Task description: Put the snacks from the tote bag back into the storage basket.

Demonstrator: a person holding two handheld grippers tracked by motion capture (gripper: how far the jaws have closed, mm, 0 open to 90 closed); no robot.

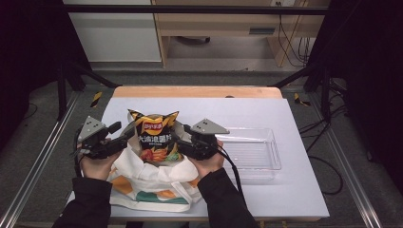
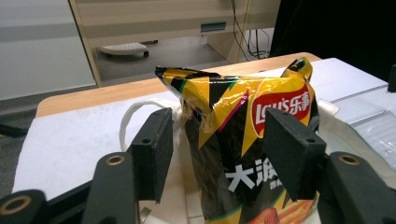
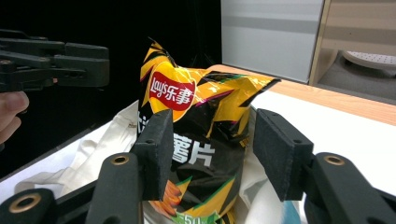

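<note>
A yellow and black Lay's chip bag (image 1: 154,135) stands upright in the mouth of a white tote bag (image 1: 152,183) at the table's near middle. My left gripper (image 1: 122,132) is at the chip bag's left side and my right gripper (image 1: 181,135) at its right side. In the left gripper view the gripper (image 2: 219,154) is open, with the chip bag (image 2: 243,135) between and just beyond its pads. The right gripper (image 3: 217,154) is open in its own view too, framing the chip bag (image 3: 196,121). Whether either pad touches the bag is unclear.
A clear plastic tray (image 1: 252,152) lies right of the tote on the white table top (image 1: 294,190). The tote's rope handle (image 2: 128,116) loops behind my left jaw. A wooden strip (image 1: 195,91) runs along the table's far edge, with dark frame posts beside the table.
</note>
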